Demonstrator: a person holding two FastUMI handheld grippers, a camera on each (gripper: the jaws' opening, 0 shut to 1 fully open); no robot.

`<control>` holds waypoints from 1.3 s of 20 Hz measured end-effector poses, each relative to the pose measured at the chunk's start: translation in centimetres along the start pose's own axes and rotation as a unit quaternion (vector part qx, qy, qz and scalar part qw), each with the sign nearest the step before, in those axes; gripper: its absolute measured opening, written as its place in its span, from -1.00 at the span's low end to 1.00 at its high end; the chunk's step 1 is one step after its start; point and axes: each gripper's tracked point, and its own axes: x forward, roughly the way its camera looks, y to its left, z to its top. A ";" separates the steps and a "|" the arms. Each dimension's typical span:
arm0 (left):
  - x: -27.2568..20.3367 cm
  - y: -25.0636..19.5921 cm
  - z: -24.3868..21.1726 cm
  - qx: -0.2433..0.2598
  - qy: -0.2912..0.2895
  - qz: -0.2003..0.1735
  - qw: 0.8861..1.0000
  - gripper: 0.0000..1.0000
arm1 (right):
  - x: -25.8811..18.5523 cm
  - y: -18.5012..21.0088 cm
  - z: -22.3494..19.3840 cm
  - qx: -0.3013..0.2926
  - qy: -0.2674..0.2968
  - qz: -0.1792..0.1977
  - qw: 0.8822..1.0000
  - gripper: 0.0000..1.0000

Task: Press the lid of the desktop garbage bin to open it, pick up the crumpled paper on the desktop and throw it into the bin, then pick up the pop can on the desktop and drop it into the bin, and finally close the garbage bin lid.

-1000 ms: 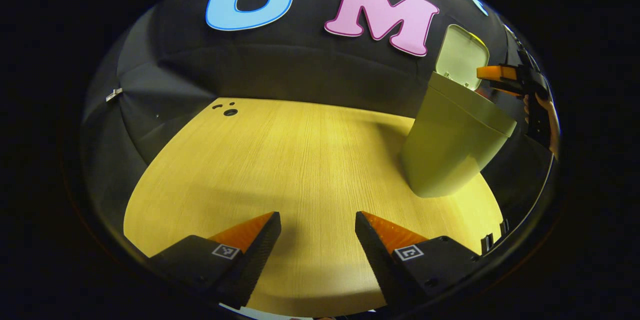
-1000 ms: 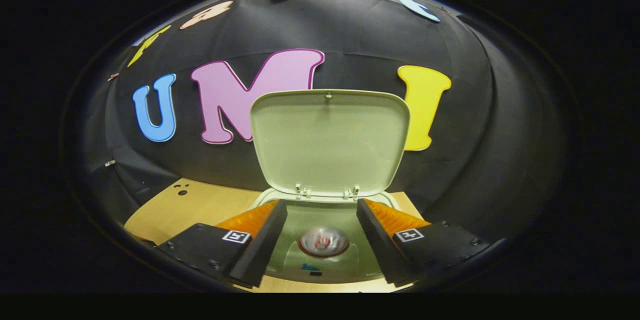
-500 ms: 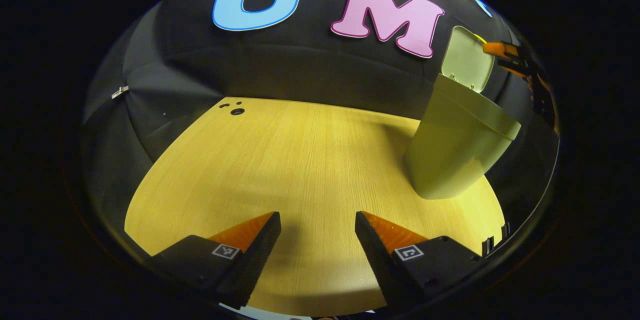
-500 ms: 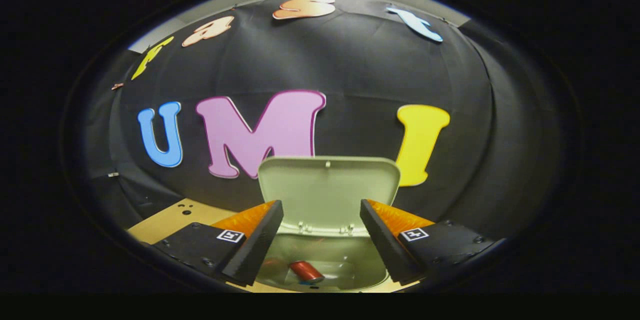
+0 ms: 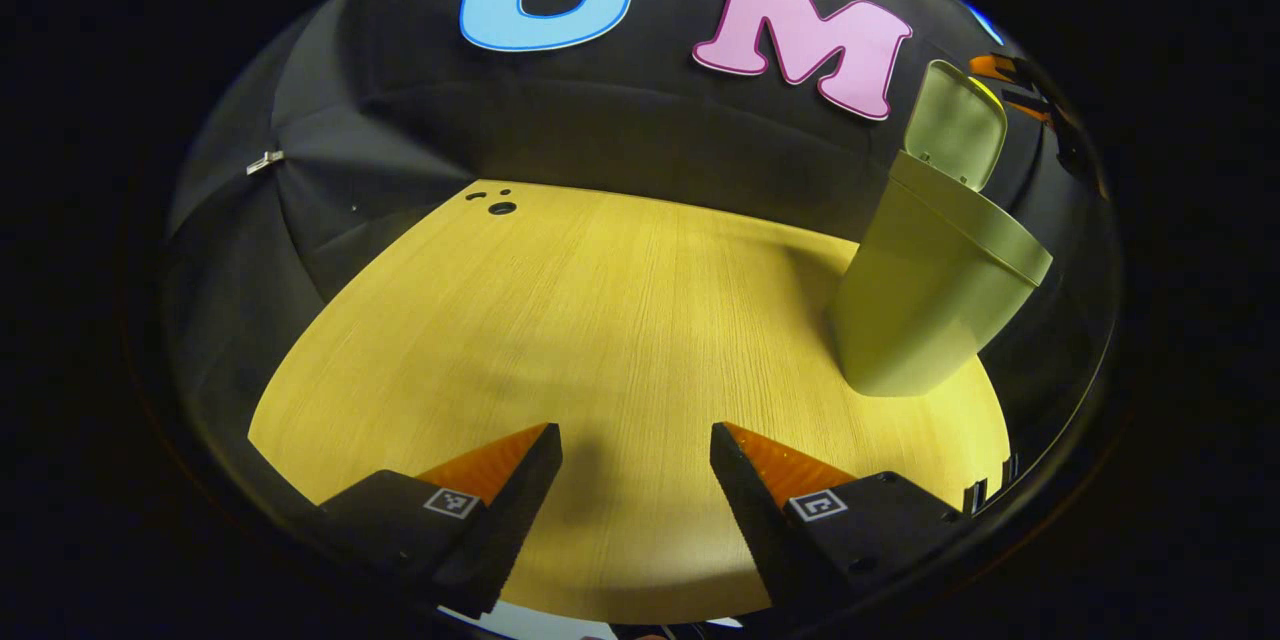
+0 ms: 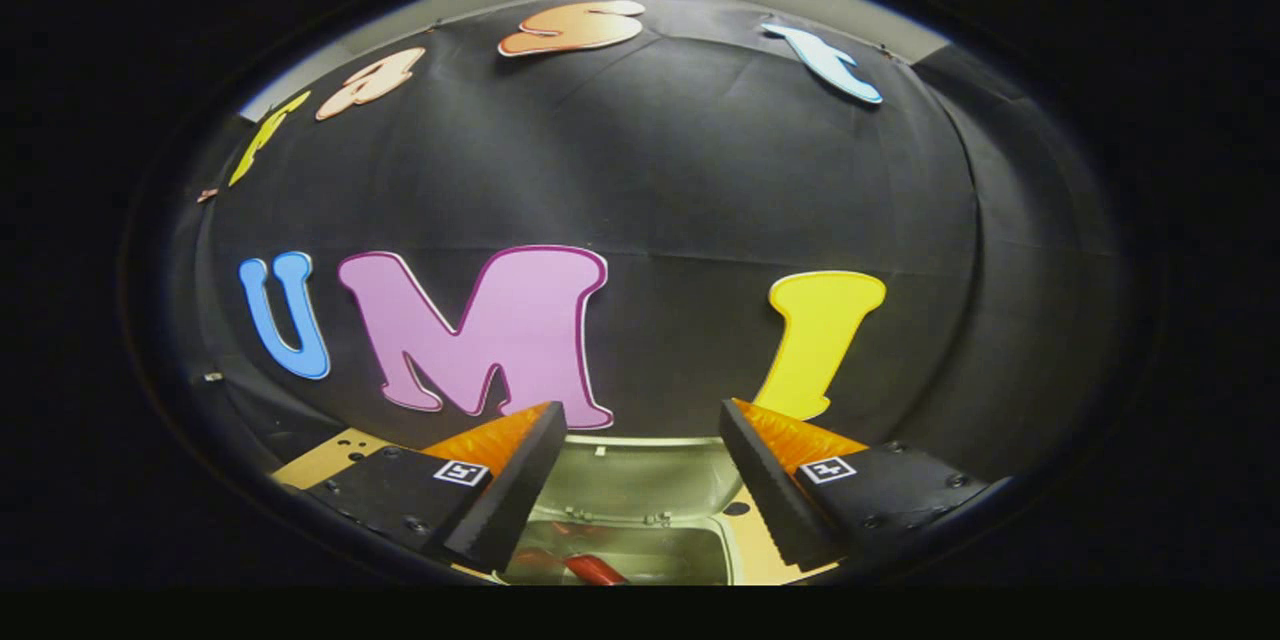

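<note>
In the left gripper view the left tongs [image 5: 636, 440] stand wide apart with nothing between them, hanging over the bare wooden worktop [image 5: 600, 320]. Ahead of them and off to their right stands the pale green garbage bin [image 5: 925, 305], resting on the worktop near its far right edge, well apart from these tongs. Its lid [image 5: 955, 125] is raised, hinged at the back rim and standing nearly upright against the booth's black wall. Just beyond the lid, at the far right edge of the view, a small part of the right tongs [image 5: 1010, 80] shows, higher than the bin's rim; from here their spread cannot be told. Far ahead and to the left, near the back edge of the worktop, are a few small dark holes [image 5: 495, 205]. In the right gripper view the right tongs [image 6: 640, 415] are also spread wide and hold nothing. They hang above the bin, whose open mouth [image 6: 640, 545] lies below and between the fingers, with the raised lid [image 6: 640, 475] just ahead. Down inside the bin, below the tongs, lies a red pop can [image 6: 595, 570] on its side, partly cut off by the lower edge. The crumpled paper cannot be made out inside the bin.
</note>
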 end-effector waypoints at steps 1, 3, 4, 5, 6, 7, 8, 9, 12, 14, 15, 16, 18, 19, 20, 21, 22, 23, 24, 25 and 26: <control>-0.2 0.1 0.0 -0.003 -0.002 0.005 1.000 0.93 | 0.3 -0.4 0.2 0.004 0.001 0.002 1.000 0.93; -0.5 0.2 -0.3 -0.010 -0.003 0.017 1.000 0.93 | 1.9 -0.2 0.0 0.003 0.001 0.006 1.000 0.93; -0.7 0.2 -0.5 -0.015 -0.003 0.023 1.000 0.93 | 2.5 -0.1 -0.1 0.003 0.006 0.010 1.000 0.92; -1.0 0.1 -0.8 -0.020 -0.002 0.030 0.999 0.93 | 2.9 0.3 -0.7 0.006 0.010 0.017 1.000 0.92; -1.3 0.0 -0.9 -0.024 -0.003 0.038 0.999 0.93 | 3.3 0.7 -1.0 0.011 0.015 0.024 1.000 0.93; -1.6 -0.1 -1.2 -0.029 -0.003 0.046 0.999 0.93 | 3.4 1.0 -1.6 0.015 0.022 0.035 0.999 0.93; -1.8 -0.4 -1.4 -0.033 -0.003 0.052 0.998 0.93 | 3.5 1.2 -2.3 0.016 0.032 0.043 0.998 0.93; -1.9 -0.7 -1.6 -0.037 -0.002 0.057 0.998 0.93 | 3.8 1.2 -1.7 0.013 0.019 0.046 0.999 0.93; -2.3 -2.4 -2.0 -0.047 -0.002 0.065 0.997 0.93 | 3.2 1.3 -2.1 0.014 0.024 0.059 0.998 0.97; -2.3 -4.1 -2.1 -0.050 -0.003 0.049 0.998 0.93 | 1.9 1.3 -2.3 0.017 0.025 0.062 0.998 0.96; -2.2 -4.9 -2.0 -0.044 -0.003 0.038 0.998 0.92 | 1.2 1.4 -2.5 0.015 0.027 0.062 0.998 0.96; -2.2 -5.6 -2.1 -0.032 -0.002 0.027 0.999 0.92 | 0.4 1.4 -2.8 0.012 0.028 0.062 0.998 0.96; -2.2 -6.5 -1.9 -0.002 -0.007 0.004 1.000 0.93 | -1.4 1.4 -3.5 0.013 0.035 0.058 0.998 0.96; -2.3 -6.9 -1.8 0.011 -0.008 -0.011 1.000 0.93 | -2.4 1.3 -4.1 0.017 0.042 0.053 0.998 0.96; -2.6 -7.4 -1.9 0.024 -0.009 -0.026 0.999 0.93 | -3.4 1.2 -4.8 0.022 0.049 0.046 0.997 0.89; -3.0 -7.6 -1.9 0.038 -0.013 -0.037 0.999 0.93 | -4.5 1.2 -5.6 0.029 0.057 0.042 0.997 1.00; -3.4 -7.8 -1.8 0.051 -0.020 -0.046 0.997 0.92 | -5.5 1.4 -6.6 0.035 0.066 0.038 0.996 0.96; -3.7 -7.9 -1.7 0.062 -0.025 -0.054 0.996 0.92 | -6.5 1.3 -7.6 0.039 0.072 0.035 0.996 0.96; -4.0 -7.8 -1.8 0.068 -0.028 -0.059 0.996 0.92 | -7.4 1.3 -8.8 0.041 0.081 0.031 0.995 0.99; -4.4 -7.7 -2.0 0.071 -0.030 -0.064 0.995 0.92 | -8.1 1.3 -9.8 0.041 0.089 0.029 0.995 0.99; -4.8 -7.6 -2.2 0.071 -0.030 -0.068 0.995 0.92 | -8.8 1.4 -11.2 0.042 0.100 0.025 0.994 0.99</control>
